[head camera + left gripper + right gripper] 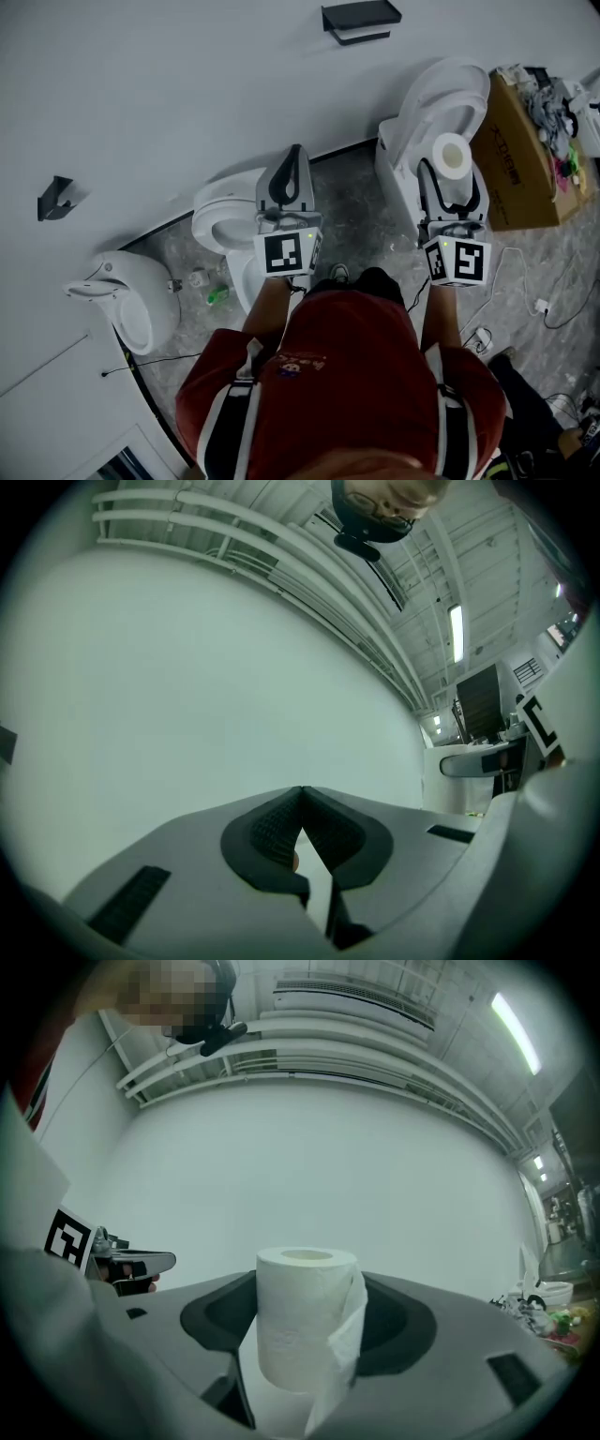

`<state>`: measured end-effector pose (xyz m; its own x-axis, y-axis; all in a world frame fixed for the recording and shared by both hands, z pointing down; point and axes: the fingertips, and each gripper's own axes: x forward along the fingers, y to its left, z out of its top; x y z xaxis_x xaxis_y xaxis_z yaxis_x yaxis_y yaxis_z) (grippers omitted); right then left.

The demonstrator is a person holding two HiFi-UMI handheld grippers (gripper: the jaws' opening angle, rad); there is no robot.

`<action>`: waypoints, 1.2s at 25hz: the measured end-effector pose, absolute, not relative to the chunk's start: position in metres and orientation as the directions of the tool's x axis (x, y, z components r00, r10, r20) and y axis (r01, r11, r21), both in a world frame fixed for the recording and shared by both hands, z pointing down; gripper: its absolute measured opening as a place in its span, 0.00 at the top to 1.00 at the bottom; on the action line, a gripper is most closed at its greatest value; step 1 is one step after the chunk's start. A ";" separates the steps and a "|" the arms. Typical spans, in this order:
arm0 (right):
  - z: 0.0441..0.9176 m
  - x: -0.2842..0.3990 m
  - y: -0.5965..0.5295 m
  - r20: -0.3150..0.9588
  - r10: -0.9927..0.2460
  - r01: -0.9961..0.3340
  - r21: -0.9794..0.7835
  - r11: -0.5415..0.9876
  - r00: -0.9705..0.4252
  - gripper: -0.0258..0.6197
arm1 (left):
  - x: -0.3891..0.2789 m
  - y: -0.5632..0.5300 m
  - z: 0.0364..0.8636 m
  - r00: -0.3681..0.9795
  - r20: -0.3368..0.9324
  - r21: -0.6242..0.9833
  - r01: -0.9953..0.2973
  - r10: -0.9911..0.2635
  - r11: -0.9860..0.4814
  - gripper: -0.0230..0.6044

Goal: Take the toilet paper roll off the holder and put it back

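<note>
The white toilet paper roll (453,157) stands upright between the jaws of my right gripper (452,167), which is shut on it. In the right gripper view the roll (302,1321) fills the gap between the dark pads, and a loose sheet hangs down its right side. The black holder (360,21) is mounted on the white wall above, well apart from the roll. My left gripper (294,159) is held up beside the right one. Its jaws are shut (302,806) with nothing between them.
A white toilet (433,103) stands below the holder and a second one (223,220) sits to its left. A cardboard box (525,150) full of clutter is at the right. Cables (525,300) lie on the floor. A black bracket (54,198) is on the wall at left.
</note>
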<state>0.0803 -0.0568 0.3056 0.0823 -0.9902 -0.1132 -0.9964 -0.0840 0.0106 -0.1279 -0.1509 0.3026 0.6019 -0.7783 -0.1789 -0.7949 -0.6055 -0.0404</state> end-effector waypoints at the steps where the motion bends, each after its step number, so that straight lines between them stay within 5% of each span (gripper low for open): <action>1: 0.306 0.084 -0.063 -0.115 -0.990 -0.997 0.007 -0.083 0.082 0.48 | -0.125 -0.156 0.302 0.600 -0.179 -0.043 -0.797 -0.780 -0.603 0.94; 30: 0.328 0.234 -0.279 -0.110 -0.978 -0.979 -0.086 0.184 -0.175 0.48 | 0.024 -0.310 0.306 0.419 -0.134 -0.096 -0.908 -0.898 -0.409 0.94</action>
<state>0.2337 -0.2795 0.3277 -0.1746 -0.9784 -0.1103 -0.9791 0.1843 -0.0855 0.0237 -0.3100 0.3056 0.4186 -0.8982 -0.1342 -0.9076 -0.4086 -0.0960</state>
